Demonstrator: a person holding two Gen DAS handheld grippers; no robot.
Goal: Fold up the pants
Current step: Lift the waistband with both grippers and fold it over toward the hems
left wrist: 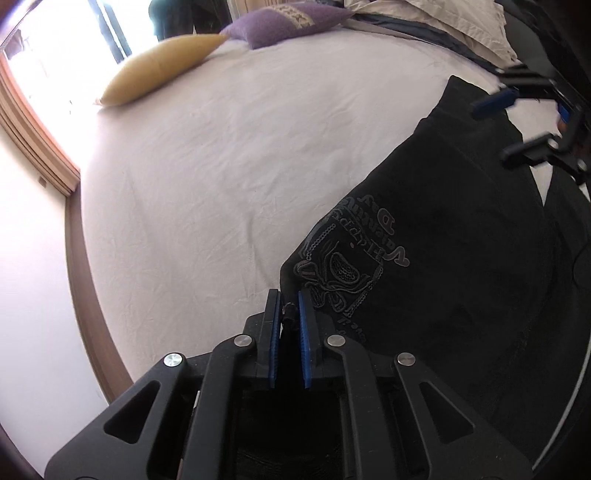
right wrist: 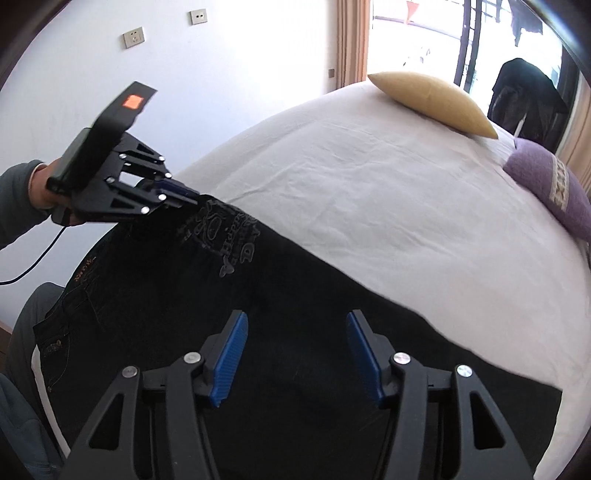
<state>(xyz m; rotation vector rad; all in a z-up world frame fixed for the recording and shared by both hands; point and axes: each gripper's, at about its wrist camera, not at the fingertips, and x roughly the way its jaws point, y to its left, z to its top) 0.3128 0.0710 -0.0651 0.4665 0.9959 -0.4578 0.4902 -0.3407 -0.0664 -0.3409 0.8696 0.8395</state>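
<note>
Black pants (left wrist: 443, 236) with a grey embroidered design lie on a white bed sheet (left wrist: 221, 166), near its edge. My left gripper (left wrist: 287, 301) is shut on a corner of the pants by the embroidery; it also shows in the right wrist view (right wrist: 194, 199), gripping that edge. My right gripper (right wrist: 295, 325) is open and empty, hovering just above the pants (right wrist: 258, 314). It shows in the left wrist view (left wrist: 517, 122) over the far end of the pants, jaws apart.
A yellow pillow (left wrist: 159, 66) and a purple pillow (left wrist: 291, 22) lie at the far side of the bed. Folded beige linen (left wrist: 443, 22) sits by the far corner. A bright window and wall sockets (right wrist: 133, 37) lie beyond.
</note>
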